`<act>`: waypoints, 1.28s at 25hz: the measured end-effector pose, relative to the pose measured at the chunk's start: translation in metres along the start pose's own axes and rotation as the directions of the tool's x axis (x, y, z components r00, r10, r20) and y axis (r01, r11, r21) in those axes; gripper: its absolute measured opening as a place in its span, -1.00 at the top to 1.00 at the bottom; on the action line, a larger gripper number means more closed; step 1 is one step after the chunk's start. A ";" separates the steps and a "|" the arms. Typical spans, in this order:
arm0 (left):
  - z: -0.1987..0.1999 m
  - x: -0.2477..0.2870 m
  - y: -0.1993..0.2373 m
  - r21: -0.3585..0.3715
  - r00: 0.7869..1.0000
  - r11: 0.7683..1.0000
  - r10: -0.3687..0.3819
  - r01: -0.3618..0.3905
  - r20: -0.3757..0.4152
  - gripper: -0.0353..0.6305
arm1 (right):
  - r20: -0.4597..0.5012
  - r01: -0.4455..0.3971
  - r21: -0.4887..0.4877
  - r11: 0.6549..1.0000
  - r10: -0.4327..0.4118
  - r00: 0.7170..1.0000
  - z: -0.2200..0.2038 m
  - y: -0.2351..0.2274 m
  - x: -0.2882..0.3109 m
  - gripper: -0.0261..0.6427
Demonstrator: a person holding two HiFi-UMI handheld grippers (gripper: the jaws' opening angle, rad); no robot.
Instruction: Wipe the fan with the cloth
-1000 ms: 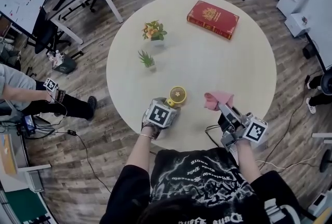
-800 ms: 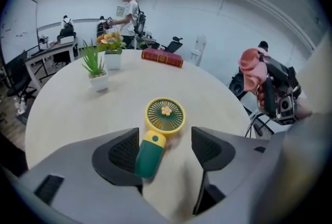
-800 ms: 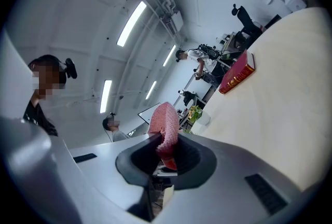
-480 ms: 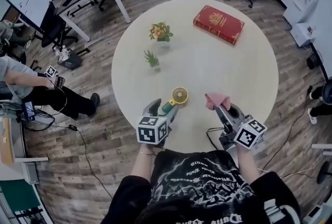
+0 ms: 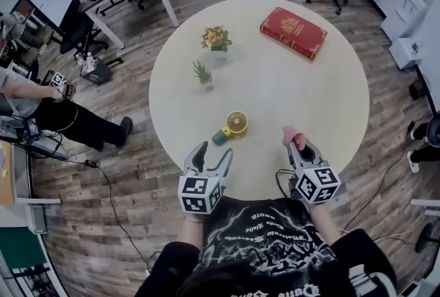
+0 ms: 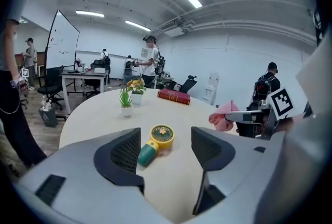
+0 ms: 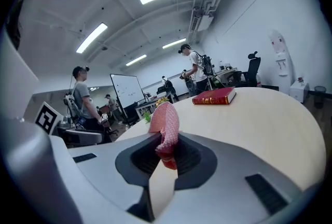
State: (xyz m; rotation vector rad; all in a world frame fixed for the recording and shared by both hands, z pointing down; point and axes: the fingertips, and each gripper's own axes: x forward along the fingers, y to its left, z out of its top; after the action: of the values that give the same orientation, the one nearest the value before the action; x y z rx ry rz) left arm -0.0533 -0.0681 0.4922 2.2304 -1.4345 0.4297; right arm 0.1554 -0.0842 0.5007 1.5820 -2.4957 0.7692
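Observation:
A small hand fan [image 5: 234, 126] with a yellow head and green handle lies flat on the round table [image 5: 309, 82], near its front. My left gripper [image 5: 213, 153] hovers at the table's near edge, open and empty, a short way behind the fan's handle. In the left gripper view the fan [image 6: 156, 139] lies ahead between the spread jaws, apart from them. My right gripper [image 5: 296, 145] is at the front right edge, shut on a pink cloth [image 5: 291, 135]. The cloth [image 7: 165, 123] sticks up from the closed jaws of my right gripper [image 7: 165, 153].
A red book [image 5: 292, 31] lies at the table's far right. Two small potted plants [image 5: 216, 38] [image 5: 201, 72] stand at the far left. Around the table are people, desks with a whiteboard at upper left, and office chairs at the back.
Both grippers have drawn back toward the near table edge. The left gripper has come away from the fan's handle, and the fan stays on the table. The right gripper keeps the cloth.

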 end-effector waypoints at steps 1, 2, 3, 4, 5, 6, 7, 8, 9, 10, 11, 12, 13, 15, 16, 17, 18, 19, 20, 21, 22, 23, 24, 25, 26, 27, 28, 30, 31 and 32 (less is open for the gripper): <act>-0.007 -0.001 -0.002 0.003 1.000 1.000 0.002 -0.001 -0.013 -0.07 | -0.015 0.016 -0.015 1.000 -0.016 1.000 -0.007 -0.002 -0.001 0.76; -0.013 -0.001 -0.004 0.002 1.000 1.000 -0.002 0.002 -0.024 -0.07 | -0.021 0.028 -0.023 0.999 -0.029 0.999 -0.011 -0.003 -0.002 0.76; -0.015 -0.001 -0.006 -0.002 1.000 1.000 -0.006 0.006 -0.026 -0.07 | -0.021 0.037 -0.028 0.999 -0.038 0.999 -0.012 -0.004 -0.003 0.76; -0.014 -0.001 -0.007 -0.009 1.000 1.000 -0.007 0.007 -0.020 -0.07 | -0.016 0.040 -0.035 0.999 -0.041 0.999 -0.011 -0.005 -0.003 0.76; -0.012 -0.002 -0.008 -0.019 1.000 1.000 -0.008 0.007 -0.007 -0.07 | -0.010 0.041 -0.048 0.998 -0.041 0.999 -0.008 -0.004 -0.003 0.76; -0.010 -0.003 -0.008 -0.033 1.000 0.999 -0.009 0.009 0.006 -0.07 | -0.004 0.041 -0.069 0.997 -0.041 0.999 -0.005 -0.003 -0.003 0.76; -0.010 -0.004 -0.010 -0.048 1.000 0.999 -0.013 0.014 0.017 -0.07 | 0.000 0.042 -0.095 0.995 -0.042 0.999 -0.001 -0.003 -0.003 0.76; -0.010 -0.004 -0.011 -0.060 1.000 0.998 -0.017 0.019 0.025 -0.07 | 0.003 0.041 -0.120 0.992 -0.041 0.999 0.002 -0.002 -0.003 0.76; -0.011 -0.005 -0.013 -0.067 0.999 0.998 -0.019 0.021 0.029 -0.06 | 0.005 0.039 -0.140 0.989 -0.038 0.999 0.004 0.000 -0.003 0.76; -0.013 -0.005 -0.015 -0.069 0.999 0.997 -0.018 0.020 0.032 0.04 | 0.007 0.034 -0.155 0.987 -0.033 0.999 0.005 0.002 -0.003 0.76; -0.014 -0.006 -0.016 -0.067 0.999 0.998 -0.015 0.017 0.035 0.14 | 0.008 0.028 -0.166 0.986 -0.027 1.000 0.006 0.005 -0.004 0.76; -0.015 -0.007 -0.017 -0.064 0.999 0.998 -0.012 0.015 0.037 0.24 | 0.006 0.021 -0.177 0.984 -0.020 1.000 0.006 0.008 -0.004 0.76; -0.016 -0.007 -0.019 -0.059 0.999 0.998 -0.011 0.013 0.037 0.34 | 0.001 0.013 -0.191 0.982 -0.013 1.000 0.005 0.011 -0.004 0.76; -0.017 -0.006 -0.021 -0.047 0.999 0.999 -0.016 0.017 0.031 0.62 | -0.013 -0.001 -0.223 0.975 -0.002 1.000 0.003 0.016 -0.003 0.76; -0.018 -0.006 -0.024 -0.045 0.999 0.999 -0.030 0.031 0.025 0.78 | -0.020 -0.008 -0.236 0.972 0.003 1.000 0.002 0.019 -0.003 0.76; -0.018 -0.005 -0.027 -0.048 0.999 0.998 -0.050 0.051 0.020 0.78 | -0.024 -0.014 -0.244 0.970 0.008 1.000 0.001 0.021 -0.002 0.76; -0.017 -0.004 -0.029 -0.053 0.997 0.996 -0.069 0.070 0.022 0.80 | -0.028 -0.019 -0.246 0.969 0.013 1.000 0.001 0.023 -0.001 0.77; -0.015 -0.004 -0.031 -0.057 0.997 0.995 -0.077 0.079 0.031 0.82 | -0.031 -0.024 -0.246 0.969 0.016 0.999 0.000 0.025 -0.001 0.77; -0.013 -0.005 -0.031 -0.056 0.996 0.996 -0.073 0.076 0.046 0.83 | -0.035 -0.027 -0.247 0.969 0.019 0.999 -0.001 0.027 0.000 0.78; -0.011 -0.005 -0.030 -0.049 0.996 0.997 -0.060 0.063 0.062 0.83 | -0.039 -0.030 -0.249 0.968 0.021 0.999 -0.002 0.030 0.001 0.78; -0.009 -0.006 -0.029 -0.035 0.996 0.998 -0.044 0.046 0.077 0.83 | -0.042 -0.032 -0.252 0.967 0.022 0.999 -0.003 0.032 0.002 0.78; -0.007 -0.006 -0.028 -0.017 0.996 0.999 -0.029 0.030 0.086 0.83 | -0.044 -0.034 -0.258 0.966 0.023 0.999 -0.003 0.033 0.003 0.79; -0.006 -0.007 -0.027 0.001 0.996 1.000 -0.017 0.017 0.089 0.83 | -0.047 -0.036 -0.265 0.964 0.025 0.999 -0.004 0.035 0.003 0.79; -0.006 -0.007 -0.026 0.015 0.996 1.000 -0.008 0.007 0.088 0.83 | -0.050 -0.038 -0.274 0.961 0.026 0.998 -0.004 0.037 0.004 0.79; -0.006 -0.007 -0.025 0.019 0.996 1.000 -0.003 0.001 0.088 0.83 | -0.054 -0.040 -0.284 0.958 0.025 0.998 -0.004 0.038 0.004 0.79; -0.005 -0.007 -0.023 0.015 0.996 1.000 0.001 -0.002 0.090 0.83 | -0.059 -0.041 -0.296 0.954 0.024 0.998 -0.004 0.039 0.005 0.79; -0.005 -0.007 -0.021 0.006 0.996 1.000 0.002 -0.003 0.092 0.83 | -0.063 -0.041 -0.307 0.951 0.022 0.998 -0.005 0.040 0.006 0.79; -0.005 -0.008 -0.017 -0.009 0.996 1.000 0.005 -0.004 0.094 0.83 | -0.074 -0.043 -0.326 0.944 0.020 0.997 -0.007 0.043 0.007 0.79; -0.005 -0.008 -0.015 -0.012 0.996 1.000 0.006 -0.005 0.093 0.83 | -0.080 -0.046 -0.333 0.942 0.020 0.997 -0.009 0.044 0.008 0.79; -0.006 -0.009 -0.013 -0.014 0.996 1.000 0.008 -0.007 0.091 0.83 | -0.087 -0.048 -0.338 0.940 0.020 0.996 -0.011 0.045 0.009 0.79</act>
State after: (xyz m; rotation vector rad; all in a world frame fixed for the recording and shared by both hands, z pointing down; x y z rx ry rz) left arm -0.0447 -0.0534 0.4906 2.2607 -1.4869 0.3239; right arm 0.1099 -0.0712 0.4962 1.3620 -2.4377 0.3676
